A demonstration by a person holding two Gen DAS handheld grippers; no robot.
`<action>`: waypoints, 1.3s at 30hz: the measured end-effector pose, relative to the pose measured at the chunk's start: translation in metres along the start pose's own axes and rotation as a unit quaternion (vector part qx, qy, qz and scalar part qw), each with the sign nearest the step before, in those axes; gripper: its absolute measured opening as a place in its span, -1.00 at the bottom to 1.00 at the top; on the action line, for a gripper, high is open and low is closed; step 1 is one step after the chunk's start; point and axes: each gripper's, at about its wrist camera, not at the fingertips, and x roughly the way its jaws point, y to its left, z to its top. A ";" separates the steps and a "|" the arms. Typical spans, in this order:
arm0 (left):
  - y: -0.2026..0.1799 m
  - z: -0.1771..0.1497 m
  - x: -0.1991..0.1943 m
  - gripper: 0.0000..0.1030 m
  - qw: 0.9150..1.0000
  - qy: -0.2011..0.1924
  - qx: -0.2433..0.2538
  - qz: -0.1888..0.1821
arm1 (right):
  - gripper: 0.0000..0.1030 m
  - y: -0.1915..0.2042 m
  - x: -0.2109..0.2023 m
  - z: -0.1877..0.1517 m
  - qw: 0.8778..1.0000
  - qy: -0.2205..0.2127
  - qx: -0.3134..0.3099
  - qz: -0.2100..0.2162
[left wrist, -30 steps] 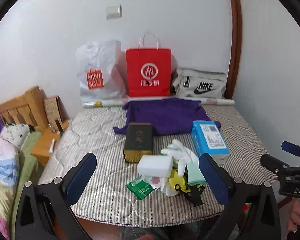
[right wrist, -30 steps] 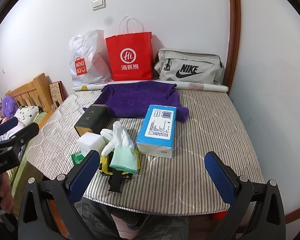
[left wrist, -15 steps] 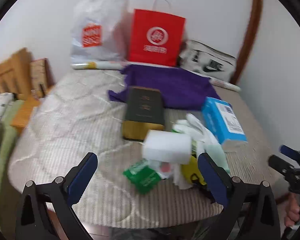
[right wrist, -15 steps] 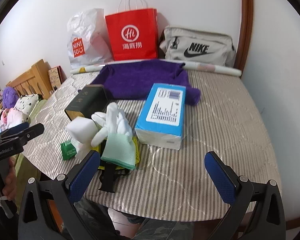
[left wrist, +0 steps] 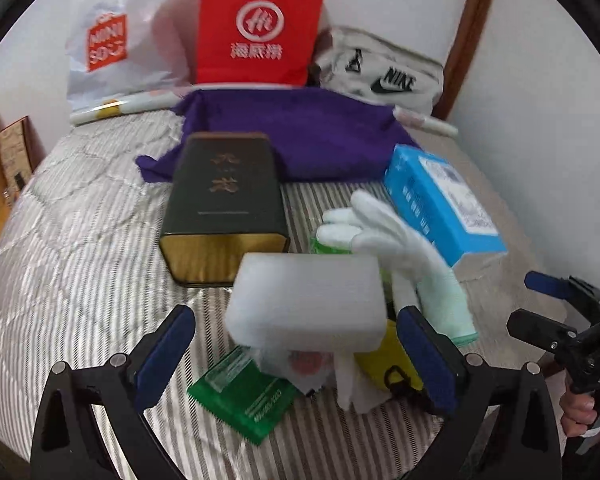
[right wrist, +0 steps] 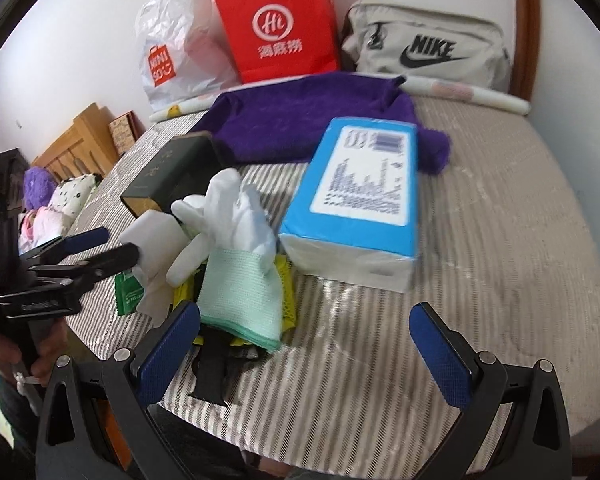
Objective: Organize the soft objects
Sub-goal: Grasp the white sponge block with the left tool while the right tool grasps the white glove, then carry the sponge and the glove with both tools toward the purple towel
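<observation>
On the striped mattress everything is sitting in one cluster toward the near edge, with a purple cloth spreading behind it and a red paper bag, a white plastic bag and a grey Nike bag leaning at the wall. Blue tissue pack is lying flat right of the pile, well ahead of the right gripper and slightly left of its centreline. Dark tin box is lying left of it, one end touching the purple cloth. White sponge block is sitting on top of the pile, directly ahead of the left gripper and lining up between its two blue pads, which are standing wide apart and gripping nothing; whether the pads are reaching the block's sides I cannot tell. White glove with a green cuff is draping over a yellow item just right of the sponge; in the right wrist view its cuff is lying just beside that gripper's left pad, not between the fingers. Right gripper's fingers are also spreading wide and holding nothing, hovering at the mattress edge. Green packet is lying flat under the sponge's near corner, between the left gripper's pads. Left wrist view is motion-blurred.
</observation>
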 end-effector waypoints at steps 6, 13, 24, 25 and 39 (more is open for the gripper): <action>0.009 0.000 0.015 0.55 1.000 -0.009 -0.006 -0.029 | 0.83 0.012 0.032 0.010 1.000 0.014 -0.012 0.020; 0.026 -0.003 -0.002 0.54 0.999 -0.031 -0.016 -0.029 | -0.50 0.019 0.049 0.012 0.999 0.017 -0.028 0.039; 0.040 -0.005 -0.019 0.54 0.998 -0.040 -0.031 0.024 | -0.76 0.015 -0.007 -0.006 0.996 -0.040 -0.058 0.053; 0.042 -0.006 -0.022 0.54 0.998 -0.040 -0.032 0.026 | -0.76 0.014 -0.013 -0.008 0.996 -0.044 -0.057 0.053; 0.054 -0.026 -0.018 0.54 0.993 -0.008 -0.055 0.105 | -0.69 -0.039 -0.033 -0.056 0.998 -0.012 -0.057 -0.006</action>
